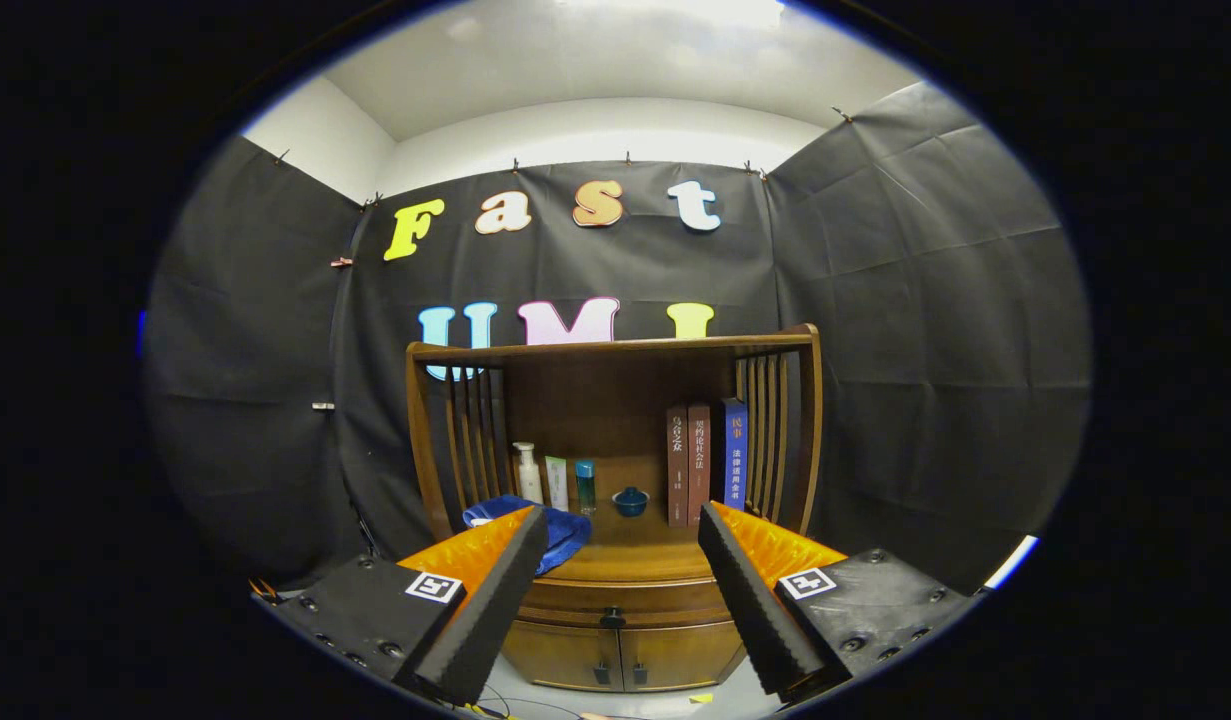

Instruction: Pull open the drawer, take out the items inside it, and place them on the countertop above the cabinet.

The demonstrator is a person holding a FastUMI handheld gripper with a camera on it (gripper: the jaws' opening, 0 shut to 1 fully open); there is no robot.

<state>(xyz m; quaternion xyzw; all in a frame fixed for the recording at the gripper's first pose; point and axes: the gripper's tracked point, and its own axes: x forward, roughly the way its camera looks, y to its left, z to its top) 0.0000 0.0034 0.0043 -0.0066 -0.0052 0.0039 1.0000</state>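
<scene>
**Approach to the drawer pull: fingers spread, drawer closed**

The gripper (620, 590) stands back from the wooden cabinet (615, 610), its fingers spread wide and holding nothing; the drawer (625, 598) sits closed in the gap between them, just under the countertop (635, 555), with its dark knob (612, 620) at 6 o'clock of the drawer front. The step in hand, as judged, is the approach to that knob; keep the fingers level, centre the knob between them, close on it from both sides, then draw straight back along the drawer's run so it does not bind.

Two lower doors (620, 655) with their own pulls lie just below the knob; do not mistake them for the drawer. On the countertop, a blue cloth (560, 530) lies at 9 o'clock, partly behind the left finger; bottles (555, 480) stand behind it, a small blue lidded bowl (630, 500) at centre, upright books (705, 465) at 3 o'clock. Free landing space appears to lie in front of the bowl; the drawer's contents are hidden.
</scene>
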